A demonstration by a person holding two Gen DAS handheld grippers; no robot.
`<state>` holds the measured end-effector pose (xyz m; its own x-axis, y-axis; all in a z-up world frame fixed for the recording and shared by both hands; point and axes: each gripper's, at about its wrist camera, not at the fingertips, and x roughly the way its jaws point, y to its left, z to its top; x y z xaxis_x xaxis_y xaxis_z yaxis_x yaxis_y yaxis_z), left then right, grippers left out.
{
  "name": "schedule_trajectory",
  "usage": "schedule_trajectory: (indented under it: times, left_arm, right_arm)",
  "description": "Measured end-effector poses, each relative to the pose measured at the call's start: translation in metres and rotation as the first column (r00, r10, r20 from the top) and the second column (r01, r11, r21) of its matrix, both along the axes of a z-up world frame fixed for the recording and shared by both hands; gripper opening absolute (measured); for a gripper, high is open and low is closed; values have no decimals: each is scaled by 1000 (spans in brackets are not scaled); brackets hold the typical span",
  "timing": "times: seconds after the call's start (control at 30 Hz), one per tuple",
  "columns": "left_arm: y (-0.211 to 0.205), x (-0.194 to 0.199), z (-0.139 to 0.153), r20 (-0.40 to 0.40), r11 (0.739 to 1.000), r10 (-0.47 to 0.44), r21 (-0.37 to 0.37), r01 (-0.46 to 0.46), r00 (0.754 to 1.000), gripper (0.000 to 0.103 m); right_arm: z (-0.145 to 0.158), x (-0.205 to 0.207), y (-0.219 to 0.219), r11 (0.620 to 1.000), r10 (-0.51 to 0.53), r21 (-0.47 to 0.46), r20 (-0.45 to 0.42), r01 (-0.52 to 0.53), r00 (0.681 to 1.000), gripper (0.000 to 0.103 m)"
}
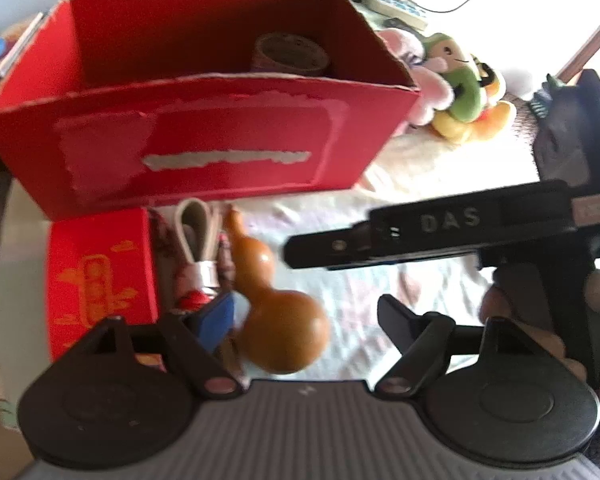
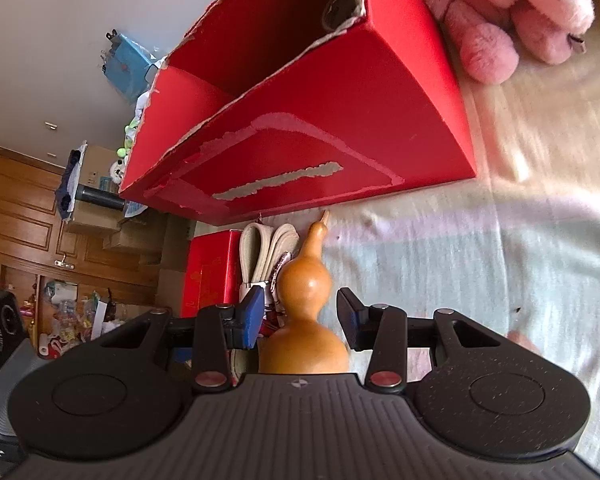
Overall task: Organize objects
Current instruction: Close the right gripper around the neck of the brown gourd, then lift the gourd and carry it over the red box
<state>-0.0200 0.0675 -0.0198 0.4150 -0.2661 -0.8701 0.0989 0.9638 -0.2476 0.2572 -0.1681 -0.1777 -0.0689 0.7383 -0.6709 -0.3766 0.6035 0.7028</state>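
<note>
Left gripper [image 1: 306,316] low over the bed [image 1: 352,280], jaws spread wide and holding nothing, its blue-padded finger beside the gourd [image 1: 278,312] and the other finger well off to the other side. Right gripper [image 2: 300,314] tilted steeply, released too, straddling the gourd's waist with a pad on either side; cannot tell whether either pad touches the shell. Seen from the left wrist, the right gripper's black body reaching in level from the far side, lettered "DAS".

Gourd lying on the bed with its stem tip pointing at the foot of the big box [image 1: 196,136], almost touching it. Just beside the gourd, a looped cream strap [image 1: 196,228] bound with a silver band, then a small red box [image 1: 100,276] with gold print, both close against the big box's front wall. Big box red, open-topped, torn along its rim, front panel scarred where a label was ripped away; a brown round thing inside near one end, too blurred to name. Pink plush [image 2: 516,12] and a green plush [image 1: 460,80] resting on the bed just past the box's end.
</note>
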Motion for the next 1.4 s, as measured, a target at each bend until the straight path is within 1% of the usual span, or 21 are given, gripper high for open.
schedule_trajectory:
  times: [0.07, 0.13, 0.23, 0.4, 0.5, 0.57, 0.63, 0.7, 0.77, 0.87, 0.97, 1.07, 1.17, 1.23, 1.3, 1.4]
  left_arm:
    - [0, 3, -4, -7, 999, -4, -33, 4, 1000, 78]
    - [0, 9, -12, -32, 998, -7, -58, 5, 999, 79]
    - [1, 15, -22, -56, 999, -10, -44, 8, 998, 80]
    - [4, 24, -34, -94, 997, -15, -72, 8, 995, 81]
    - [1, 29, -40, -111, 996, -34, -80, 25, 993, 80]
    - [-1, 33, -44, -124, 996, -45, -85, 35, 991, 79]
    - [0, 35, -47, -134, 995, -58, -90, 46, 989, 79]
    - [-2, 35, -46, -123, 994, -76, -91, 65, 989, 77]
    - [-6, 36, -45, -119, 991, -101, -105, 89, 988, 75]
    - [-15, 38, -43, -107, 985, -146, -105, 135, 983, 74]
    - [-27, 39, -39, -97, 978, -197, -88, 189, 976, 68]
    - [-45, 35, -27, -58, 960, -279, -48, 276, 959, 67]
    - [-63, 29, -12, -8, 932, -363, -13, 363, 932, 64]
    - [-73, 27, 0, 35, 911, -413, 6, 413, 910, 60]
    - [-79, 25, 13, 75, 895, -446, 6, 447, 892, 59]
    - [-82, 26, 37, 141, 879, -471, 0, 476, 871, 59]
  right_arm:
    - [-2, 1, 2, 1000, 11, 1, -10, -11, 1000, 44]
    - [-4, 1, 4, 1000, 21, -7, -16, -22, 1000, 44]
    - [-6, -1, 8, 999, 37, -11, -18, -37, 999, 44]
    - [-13, -1, 12, 998, 49, -29, -23, -50, 999, 44]
    - [-22, 2, 8, 998, 31, -50, -42, -33, 999, 45]
    - [-26, 4, 2, 999, 19, -43, -65, -21, 998, 45]
    - [-26, 6, -6, 999, 1, -38, -76, -4, 997, 40]
    - [-25, 6, -13, 1000, -4, -31, -75, 1, 997, 34]
    - [-22, 6, -22, 999, -14, -30, -64, 12, 998, 32]
    - [-19, 5, -38, 998, -55, -30, -63, 53, 997, 32]
    - [-10, 2, -60, 994, -107, -17, -57, 107, 993, 31]
    - [4, -3, -86, 986, -170, -2, -31, 170, 985, 31]
    - [22, -7, -111, 972, -234, 17, 2, 234, 972, 31]
    - [35, -10, -125, 961, -276, 39, 34, 275, 960, 31]
    - [50, -13, -136, 950, -311, 64, 76, 307, 947, 31]
    - [75, -14, -136, 938, -343, 101, 144, 331, 928, 31]
